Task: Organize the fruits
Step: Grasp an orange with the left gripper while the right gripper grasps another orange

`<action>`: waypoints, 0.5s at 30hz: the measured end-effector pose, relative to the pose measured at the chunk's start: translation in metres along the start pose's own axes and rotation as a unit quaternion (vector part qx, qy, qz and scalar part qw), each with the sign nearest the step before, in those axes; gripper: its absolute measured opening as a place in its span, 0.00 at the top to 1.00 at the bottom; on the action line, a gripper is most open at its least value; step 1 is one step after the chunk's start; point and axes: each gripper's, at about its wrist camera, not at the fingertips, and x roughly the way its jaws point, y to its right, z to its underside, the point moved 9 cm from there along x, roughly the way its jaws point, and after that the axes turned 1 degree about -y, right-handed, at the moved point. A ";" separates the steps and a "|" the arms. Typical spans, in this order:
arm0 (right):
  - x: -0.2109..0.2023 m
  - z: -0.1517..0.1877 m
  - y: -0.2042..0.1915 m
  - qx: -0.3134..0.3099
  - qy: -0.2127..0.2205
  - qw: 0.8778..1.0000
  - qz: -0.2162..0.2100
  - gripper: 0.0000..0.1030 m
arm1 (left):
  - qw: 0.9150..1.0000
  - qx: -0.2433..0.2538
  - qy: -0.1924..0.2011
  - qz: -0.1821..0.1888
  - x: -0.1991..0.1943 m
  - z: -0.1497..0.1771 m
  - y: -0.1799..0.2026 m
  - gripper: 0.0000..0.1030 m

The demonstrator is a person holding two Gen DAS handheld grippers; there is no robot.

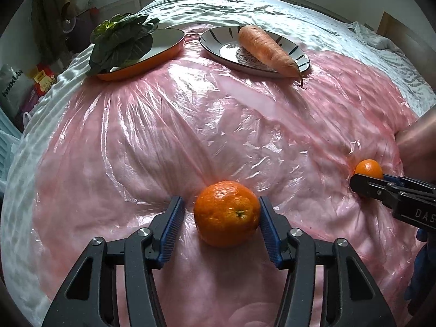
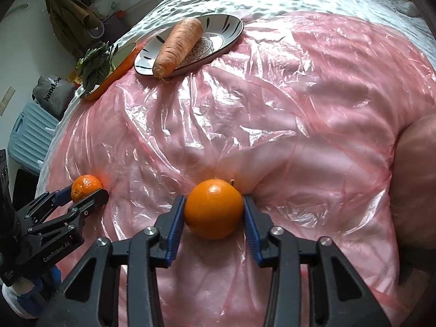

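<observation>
The place is a bedroom in a home. A wide bed (image 1: 272, 5) with rumpled pale sheets fills the view, a pink plastic sheet (image 1: 218, 125) spread over it. Beside it hang coats (image 2: 70, 19), with a blue suitcase (image 2: 30, 133) and bags (image 1: 16, 87) on the floor.

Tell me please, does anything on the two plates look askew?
Yes: the carrot overhangs the rim of the patterned plate, its thin tip on the pink plastic sheet; the leafy greens spill over the orange dish.
</observation>
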 end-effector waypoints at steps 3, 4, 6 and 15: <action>-0.001 -0.001 0.000 0.003 0.002 1.000 -0.007 0.27 | 1.000 -0.008 -0.002 0.013 -0.001 -0.001 -0.002 0.62; -0.002 -0.001 0.000 0.006 0.003 1.000 -0.009 0.27 | 1.000 -0.010 -0.002 0.016 -0.001 -0.001 -0.002 0.62; -0.004 -0.001 0.001 0.010 0.005 1.000 -0.017 0.27 | 1.000 -0.013 -0.002 0.021 -0.003 -0.001 -0.003 0.62; -0.016 -0.005 0.002 0.020 0.013 0.999 -0.046 0.27 | 0.997 -0.049 0.001 0.053 -0.015 -0.005 -0.013 0.62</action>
